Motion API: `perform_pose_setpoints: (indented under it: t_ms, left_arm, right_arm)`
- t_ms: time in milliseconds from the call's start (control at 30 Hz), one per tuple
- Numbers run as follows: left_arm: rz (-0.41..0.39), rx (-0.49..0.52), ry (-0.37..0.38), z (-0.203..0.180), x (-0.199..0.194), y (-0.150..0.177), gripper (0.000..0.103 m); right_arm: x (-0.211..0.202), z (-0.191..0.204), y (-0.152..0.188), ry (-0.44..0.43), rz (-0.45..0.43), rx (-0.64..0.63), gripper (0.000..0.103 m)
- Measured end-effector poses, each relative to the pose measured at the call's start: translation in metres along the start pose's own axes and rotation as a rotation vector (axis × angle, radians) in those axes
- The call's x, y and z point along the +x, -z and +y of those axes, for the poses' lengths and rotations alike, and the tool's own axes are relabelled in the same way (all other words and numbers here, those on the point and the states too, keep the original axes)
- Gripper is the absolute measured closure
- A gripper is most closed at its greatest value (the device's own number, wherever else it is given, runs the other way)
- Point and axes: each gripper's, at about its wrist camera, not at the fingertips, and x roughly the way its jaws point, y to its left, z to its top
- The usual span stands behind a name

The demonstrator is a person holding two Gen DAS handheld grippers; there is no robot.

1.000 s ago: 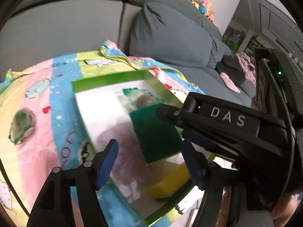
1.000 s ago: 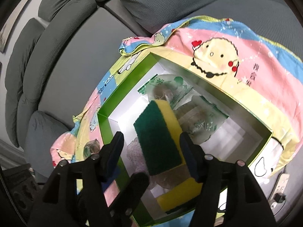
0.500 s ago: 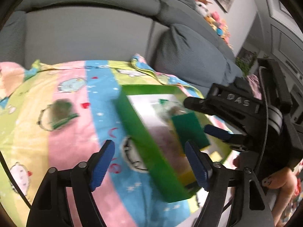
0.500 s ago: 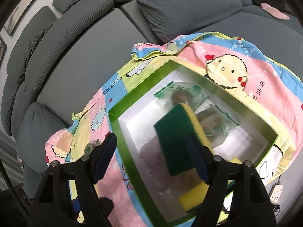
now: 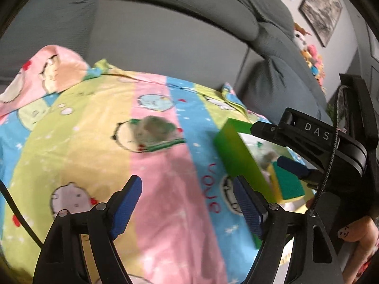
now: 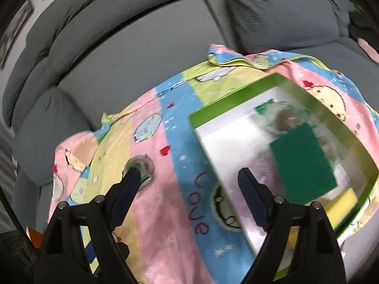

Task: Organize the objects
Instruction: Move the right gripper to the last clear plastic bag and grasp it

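Observation:
A green box [image 6: 236, 92] with a white inside sits on a cartoon-print blanket [image 5: 94, 156]. In it lie a green-topped sponge [image 6: 305, 156], a yellow sponge [image 6: 341, 203] and a bagged scrubber [image 6: 286, 116]. Another bagged scrubber [image 5: 151, 132] lies loose on the blanket, left of the box. My left gripper [image 5: 186, 184] is open over the blanket, a little short of that packet. My right gripper [image 6: 188, 176] hovers over the box's left wall, jaws opening with nothing held. Its left finger hides part of the loose packet [image 6: 144, 163]. In the left wrist view the right gripper [image 5: 266, 143] reaches over the box.
The blanket covers the seat of a grey sofa [image 5: 165, 42] with back cushions [image 6: 279, 16]. Plush toys [image 5: 310, 56] and framed pictures [image 5: 319, 9] are at the far right. A person's hand [image 5: 360, 232] holds the right gripper at lower right.
Both grippers have swung left, from above the box toward the blanket and the loose packet. Their jaws stand wider. The green sponge, earlier between the right fingers, now lies in the box.

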Motion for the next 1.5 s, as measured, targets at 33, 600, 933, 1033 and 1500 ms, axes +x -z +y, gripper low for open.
perform_pose_setpoints:
  t_ms: [33,600,933,1033,1500]
  left_arm:
    - [0.001,-0.008,-0.010,0.006,-0.001,0.000,0.023]
    - [0.003,-0.181,-0.052,0.085,-0.019,-0.004,0.023]
    - [0.047,-0.319,-0.032,0.127,-0.010,-0.001,0.023]
    - [0.054,-0.330,-0.043,0.131,-0.007,0.000,0.023]
    - [0.082,-0.351,-0.057,0.140,0.006,0.001,0.023]
  right_arm:
    - [0.003,0.006,0.002,0.009,0.000,-0.020,0.019]
    - [0.039,0.065,0.019,0.067,0.034,-0.158,0.016]
    - [0.060,0.102,0.021,0.054,0.028,-0.243,0.016]
    - [0.068,0.105,0.015,0.019,0.045,-0.234,0.016]
    - [0.144,0.112,0.010,-0.035,0.221,-0.205,0.016]
